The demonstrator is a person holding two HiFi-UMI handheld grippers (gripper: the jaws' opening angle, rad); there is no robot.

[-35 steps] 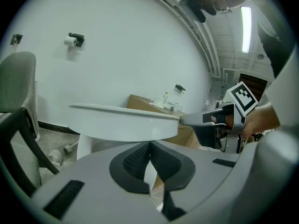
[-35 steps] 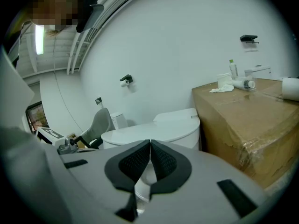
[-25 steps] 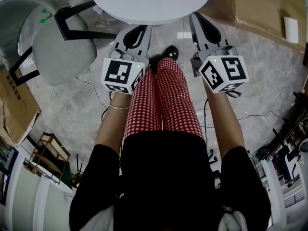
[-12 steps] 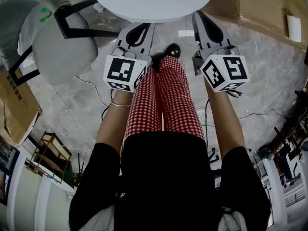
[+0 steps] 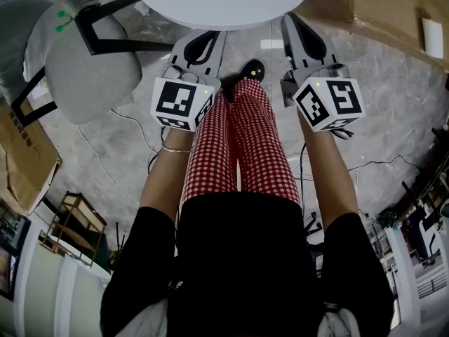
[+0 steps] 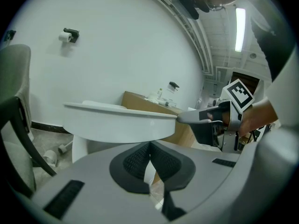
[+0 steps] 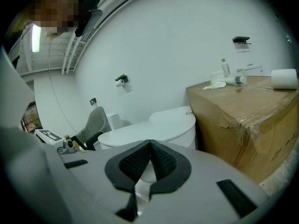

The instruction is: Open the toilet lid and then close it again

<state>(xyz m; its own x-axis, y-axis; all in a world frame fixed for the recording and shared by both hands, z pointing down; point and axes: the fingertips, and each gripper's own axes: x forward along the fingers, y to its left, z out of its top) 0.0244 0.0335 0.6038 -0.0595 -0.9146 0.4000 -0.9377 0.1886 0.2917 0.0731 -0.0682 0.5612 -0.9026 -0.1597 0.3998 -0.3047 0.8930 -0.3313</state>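
Toilet lid (image 5: 221, 2): down flat on the bowl, at the top of the head view, just ahead of the person's black shoe (image 5: 249, 76).
Change over the last second: we note that both hand-held grippers have edged slightly forward toward the lid's near edge. The lid itself has not moved.
Left hand-held gripper (image 6: 149, 144): pads meet at the tips and nothing is between them. It points at the lid's near-left edge, and in its own view the lid's rim runs just above the jaws.
Right hand-held gripper (image 7: 149, 143): jaws likewise together at the tips and empty. It points at the lid's near-right edge. In the left gripper view its tip lies right at the rim, but we cannot tell whether it touches.
Cistern (image 7: 170, 115): stands behind the lid, against the white wall.
Cardboard box (image 7: 243, 120): just beside the toilet, closed, contents not visible to us. On its top stand a paper roll (image 7: 283, 78), a small bottle (image 7: 225, 68) and other small items we cannot identify.
Second cardboard box (image 5: 21, 160): on the floor at the person's left, contents not visible.
Grey chair (image 5: 88, 69): on the floor left of the toilet, near the left hand-held gripper.
Wall roll holder (image 6: 69, 34): high on the wall, left of the toilet.
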